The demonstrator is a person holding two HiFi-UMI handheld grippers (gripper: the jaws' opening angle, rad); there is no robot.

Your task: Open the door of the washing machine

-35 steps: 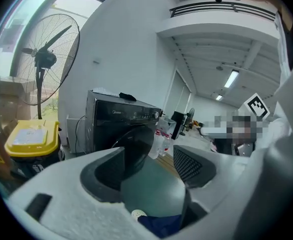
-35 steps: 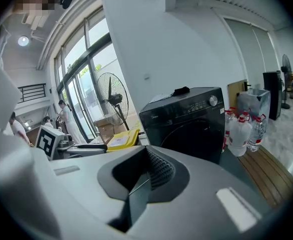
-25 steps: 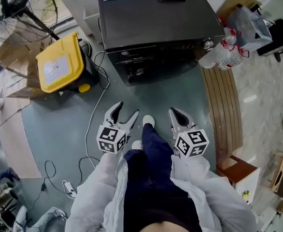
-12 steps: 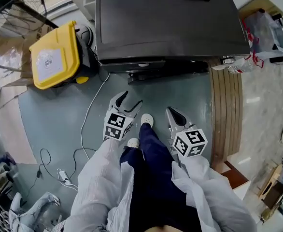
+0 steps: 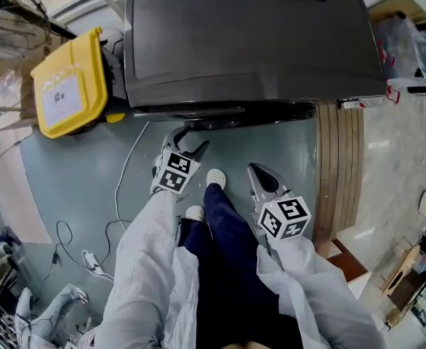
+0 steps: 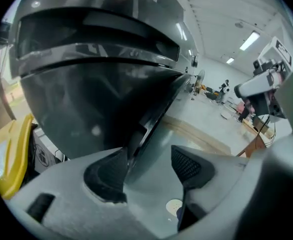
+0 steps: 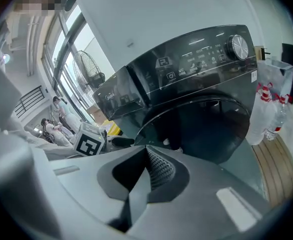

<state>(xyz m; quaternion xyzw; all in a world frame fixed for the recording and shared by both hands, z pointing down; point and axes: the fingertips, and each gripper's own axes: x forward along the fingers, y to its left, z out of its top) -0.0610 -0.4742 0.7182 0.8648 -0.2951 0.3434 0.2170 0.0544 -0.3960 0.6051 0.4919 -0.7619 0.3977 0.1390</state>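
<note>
The black washing machine (image 5: 249, 42) fills the top of the head view, and its round door (image 5: 227, 113) shows as a curved front edge. My left gripper (image 5: 186, 145) is right at the door's left edge. In the left gripper view the dark glass door (image 6: 101, 99) looms close. Its rim (image 6: 146, 129) runs down between the jaws of the left gripper (image 6: 149, 166), beside the left pad. Those jaws are closing but do not press on it. My right gripper (image 5: 256, 174) hangs lower and to the right, shut on nothing. The right gripper view shows the door (image 7: 201, 124) ahead of the right gripper (image 7: 149, 169).
A yellow bin (image 5: 64, 86) stands left of the machine, with cables (image 5: 122, 187) trailing over the grey floor. A strip of wooden boards (image 5: 340, 166) runs along the right. Bagged bottles (image 7: 269, 109) hang by the machine's right side. The person's white shoes (image 5: 214, 178) stand between the grippers.
Both grippers have gone forward and down towards the machine's front. The left one has come up to the door's left edge, and the machine now fills more of the head view.
</note>
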